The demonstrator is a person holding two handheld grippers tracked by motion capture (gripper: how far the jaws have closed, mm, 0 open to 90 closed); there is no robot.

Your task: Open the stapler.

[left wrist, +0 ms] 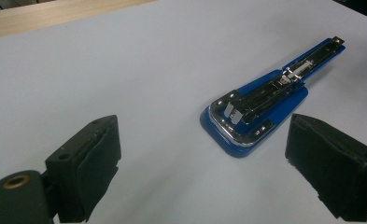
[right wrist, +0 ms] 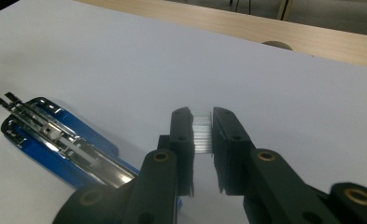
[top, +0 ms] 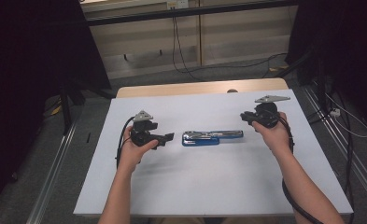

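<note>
Overhead, the blue stapler [top: 211, 137] lies opened flat mid-table between the left gripper [top: 168, 138] and right gripper [top: 244, 116], nothing blocking either. Left gripper view: jaws wide apart, empty; the stapler's steel magazine [left wrist: 270, 91] looks rigid and slippery, best steadied by its base. Right gripper view: jaws clamp a strip of staples [right wrist: 202, 134], light and brittle.

Dim room, dark at high-view edges; white table [top: 209, 186] evenly lit from overhead. Soft shadows under forearms. Glare on stapler [left wrist: 260, 105] metal. Near black jaws blurred in both gripper views.
</note>
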